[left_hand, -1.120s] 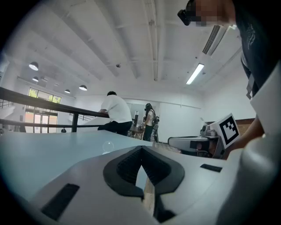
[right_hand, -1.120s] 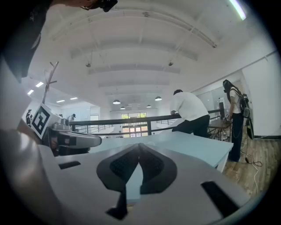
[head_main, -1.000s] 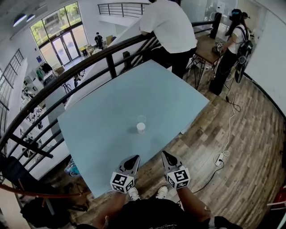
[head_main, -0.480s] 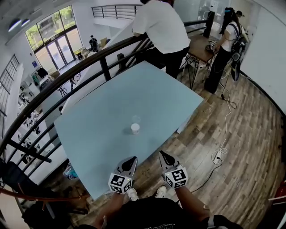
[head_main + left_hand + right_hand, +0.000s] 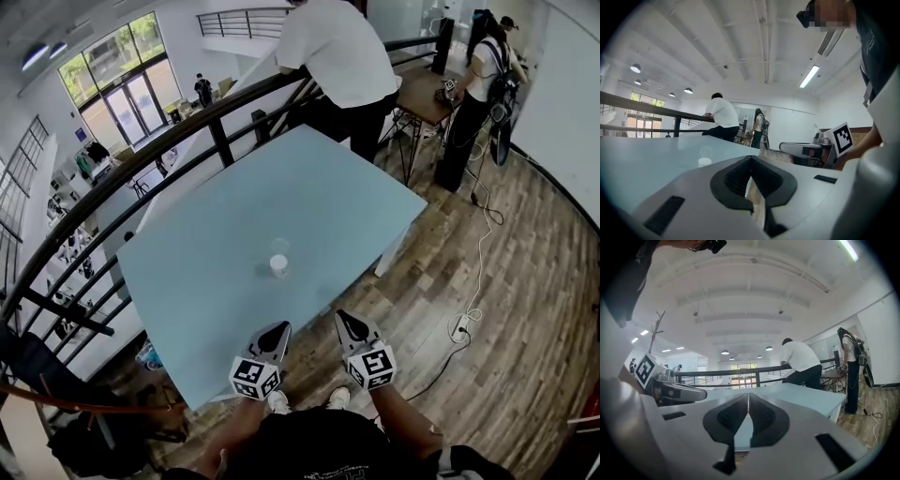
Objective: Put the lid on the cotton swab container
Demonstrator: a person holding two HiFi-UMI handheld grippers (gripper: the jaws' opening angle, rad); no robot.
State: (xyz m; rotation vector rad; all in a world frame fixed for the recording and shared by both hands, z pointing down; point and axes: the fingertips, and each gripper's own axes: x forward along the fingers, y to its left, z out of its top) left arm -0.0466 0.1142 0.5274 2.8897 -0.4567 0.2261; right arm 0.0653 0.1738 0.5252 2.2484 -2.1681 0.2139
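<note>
A small white cotton swab container (image 5: 278,268) stands near the middle of a pale blue tabletop (image 5: 319,187). Its clear round lid (image 5: 279,247) sits just beyond it, on the far side; whether they touch cannot be told. Well short of both, by the tabletop's near edge, the left tool (image 5: 278,331) and right tool (image 5: 345,322) are held side by side, pointing toward the container. Each tool's jaws are closed together with nothing between them. Beyond the tabletop, a person in a white shirt (image 5: 337,47) leans on a black railing (image 5: 159,157). Wooden floor (image 5: 487,281) lies to the right.
</note>
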